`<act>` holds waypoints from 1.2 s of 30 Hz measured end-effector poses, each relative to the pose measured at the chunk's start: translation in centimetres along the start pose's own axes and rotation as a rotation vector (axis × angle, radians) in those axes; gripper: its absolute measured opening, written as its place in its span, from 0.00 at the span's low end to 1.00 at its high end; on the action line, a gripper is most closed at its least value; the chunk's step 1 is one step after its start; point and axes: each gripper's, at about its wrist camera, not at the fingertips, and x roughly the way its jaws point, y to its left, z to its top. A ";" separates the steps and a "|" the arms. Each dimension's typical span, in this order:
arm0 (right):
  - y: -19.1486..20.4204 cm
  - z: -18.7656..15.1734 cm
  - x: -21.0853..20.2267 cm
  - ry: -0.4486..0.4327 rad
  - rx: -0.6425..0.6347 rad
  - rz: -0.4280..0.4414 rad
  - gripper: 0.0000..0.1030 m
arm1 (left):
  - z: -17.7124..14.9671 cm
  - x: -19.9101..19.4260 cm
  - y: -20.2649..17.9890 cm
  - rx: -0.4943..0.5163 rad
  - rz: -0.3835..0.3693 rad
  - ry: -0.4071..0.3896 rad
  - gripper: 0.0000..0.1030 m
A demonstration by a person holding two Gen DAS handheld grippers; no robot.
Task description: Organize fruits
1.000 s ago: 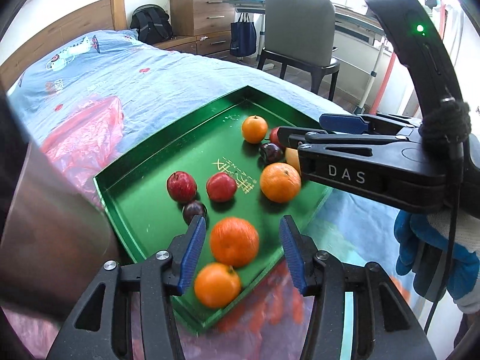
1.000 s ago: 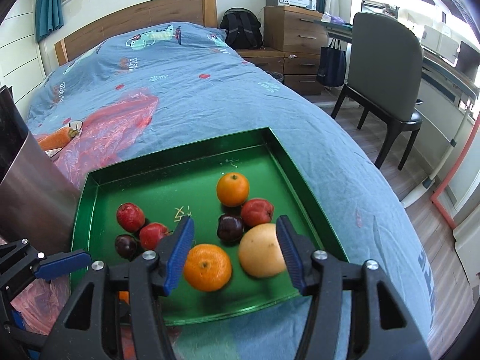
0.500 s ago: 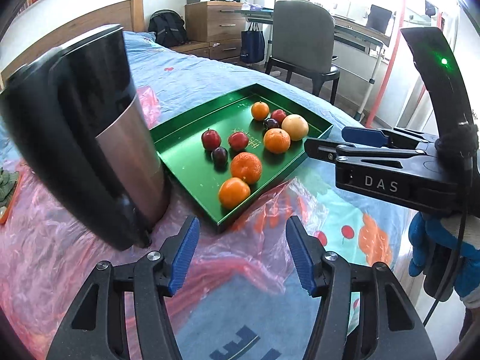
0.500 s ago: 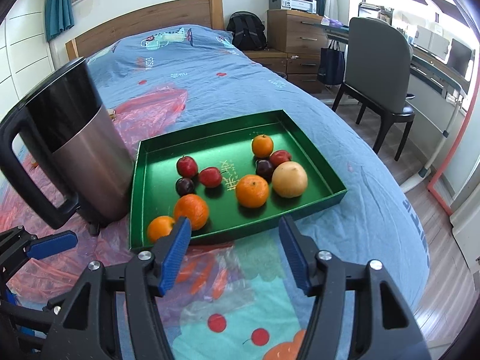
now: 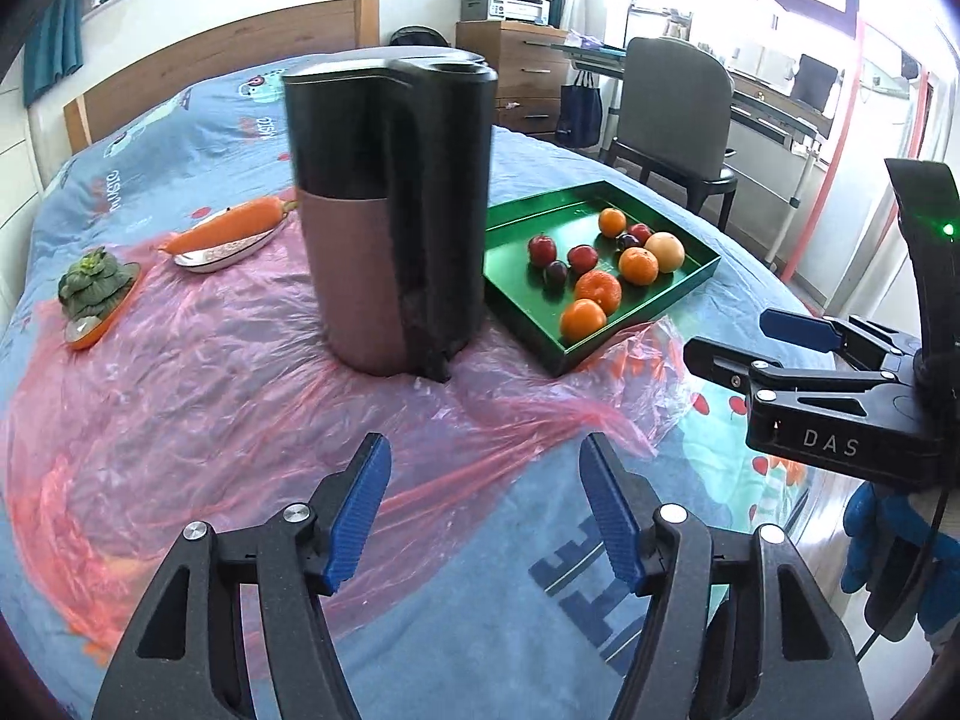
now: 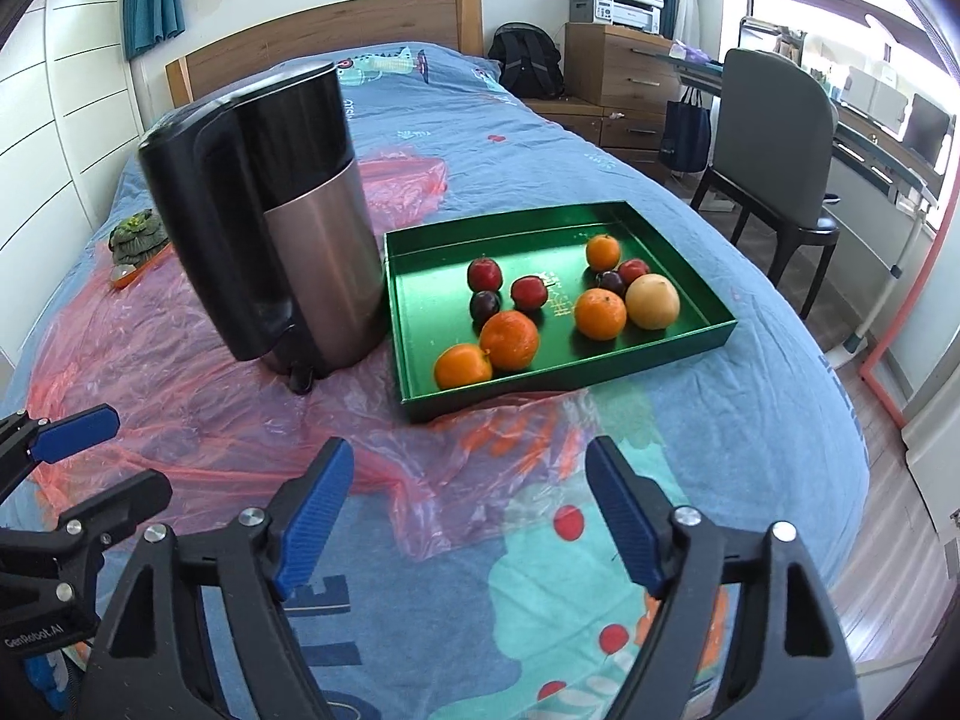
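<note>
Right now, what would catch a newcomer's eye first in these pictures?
Probably the tall black and steel kettle standing on pink plastic sheeting on the bed. Right beside it, a bright green tray holds oranges, small red and dark fruits and one pale yellow fruit. In the foreground, both blue-padded tools, left and right, are open and empty.

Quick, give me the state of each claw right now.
Left claw: open, holding nothing.
Right claw: open, holding nothing.
</note>
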 end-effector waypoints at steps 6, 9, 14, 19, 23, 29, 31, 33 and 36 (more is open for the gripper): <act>2.6 -1.8 -0.6 0.023 -0.013 -0.001 1.00 | -2.1 -2.6 2.2 -0.040 0.031 -0.027 0.58; 3.7 -2.2 -1.0 0.027 -0.036 -0.007 1.00 | -2.9 -3.6 3.1 -0.064 0.042 -0.037 0.60; 5.2 -2.5 -1.9 0.013 -0.063 -0.021 1.00 | -4.0 -5.2 4.3 -0.095 0.091 -0.059 0.69; 5.6 -2.9 -2.4 0.004 -0.054 -0.036 1.00 | -4.9 -6.2 5.4 -0.119 0.133 -0.075 0.72; 5.5 -3.3 -2.8 -0.007 -0.033 -0.042 1.00 | -5.5 -6.8 6.0 -0.137 0.131 -0.079 0.73; 6.0 -3.4 -4.0 -0.043 -0.057 -0.063 1.00 | -6.1 -7.3 6.5 -0.155 0.138 -0.083 0.74; 6.2 -3.2 -4.3 -0.056 -0.067 -0.064 1.00 | -6.2 -7.5 6.7 -0.164 0.134 -0.086 0.81; 6.4 -3.2 -4.6 -0.068 -0.081 -0.066 1.00 | -6.4 -7.8 6.9 -0.175 0.134 -0.092 0.90; 6.9 -3.1 -5.0 -0.088 -0.109 -0.066 1.00 | -6.6 -8.1 7.3 -0.194 0.146 -0.107 0.95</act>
